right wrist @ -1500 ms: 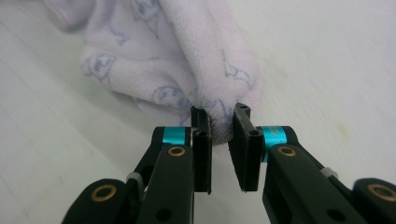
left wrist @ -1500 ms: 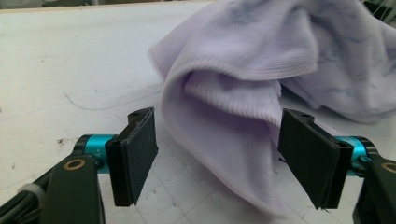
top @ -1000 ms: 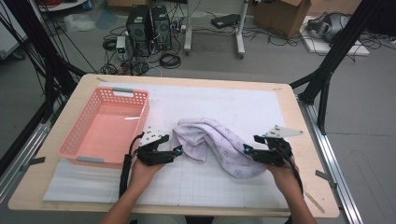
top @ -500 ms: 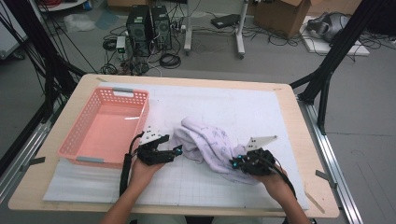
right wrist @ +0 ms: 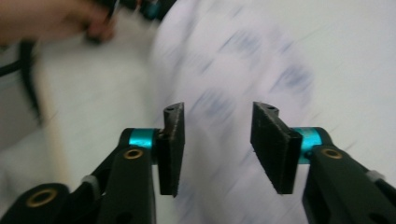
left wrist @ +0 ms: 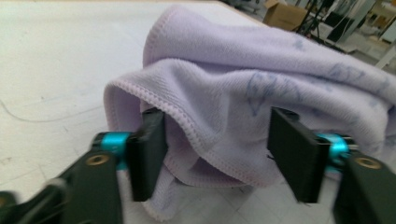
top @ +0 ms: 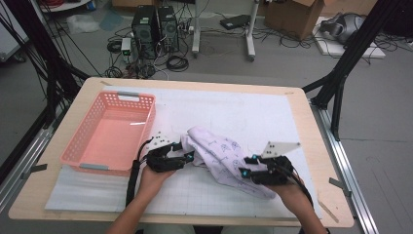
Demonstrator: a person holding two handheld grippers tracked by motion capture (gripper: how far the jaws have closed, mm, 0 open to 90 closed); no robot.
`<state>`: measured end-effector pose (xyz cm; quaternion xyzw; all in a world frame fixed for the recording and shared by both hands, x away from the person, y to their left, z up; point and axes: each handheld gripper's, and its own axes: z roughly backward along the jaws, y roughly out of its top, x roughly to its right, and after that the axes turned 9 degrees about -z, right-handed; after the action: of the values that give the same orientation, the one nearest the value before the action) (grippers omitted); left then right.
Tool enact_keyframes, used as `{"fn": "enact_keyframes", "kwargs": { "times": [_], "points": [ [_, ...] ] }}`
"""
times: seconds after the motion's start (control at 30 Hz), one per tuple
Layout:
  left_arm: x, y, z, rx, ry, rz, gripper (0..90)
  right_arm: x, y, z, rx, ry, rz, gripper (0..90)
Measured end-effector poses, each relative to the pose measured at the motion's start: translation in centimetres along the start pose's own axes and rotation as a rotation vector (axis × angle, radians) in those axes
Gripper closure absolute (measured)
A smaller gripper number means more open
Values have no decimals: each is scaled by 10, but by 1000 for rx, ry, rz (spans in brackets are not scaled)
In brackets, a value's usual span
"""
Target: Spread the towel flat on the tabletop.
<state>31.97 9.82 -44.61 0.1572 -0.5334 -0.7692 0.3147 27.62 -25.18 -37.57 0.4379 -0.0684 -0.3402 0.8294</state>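
A crumpled lavender towel with faint blue prints lies on the white mat in the middle of the table. My left gripper is at its left end. In the left gripper view the jaws straddle the towel's folded hem; they have just been closing, and the pads do not clearly press on it. My right gripper hovers over the towel's near right part. Its jaws have just been opening and stand apart over the blurred towel, with nothing between them.
A pink plastic basket with nothing in it stands at the left of the table. A white gridded mat covers most of the wooden table. The person's left hand appears far off in the right gripper view.
My right gripper has moved left and toward the near edge along the towel, shut and then opened. The towel is bunched narrower. My left gripper stayed put and its jaws narrowed.
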Motion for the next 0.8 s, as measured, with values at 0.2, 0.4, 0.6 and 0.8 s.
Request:
{"fn": "enact_keyframes", "kwargs": {
  "times": [0.2, 0.4, 0.6, 0.8],
  "points": [
    [1, -2, -4, -19, -13, -3, 502, 26, 49, -38, 41, -74, -46, 450],
    [4, -1, -3, -39, -18, -54, 791, 23, 82, -94, -67, 5, -38, 463],
    [6, 1, 1, -38, -24, -74, 859, 21, 82, -99, -123, 3, 12, 845],
    [11, 1, 1, -39, -37, -96, 866, 44, 62, -46, -53, -150, -41, 851]
  ]
}}
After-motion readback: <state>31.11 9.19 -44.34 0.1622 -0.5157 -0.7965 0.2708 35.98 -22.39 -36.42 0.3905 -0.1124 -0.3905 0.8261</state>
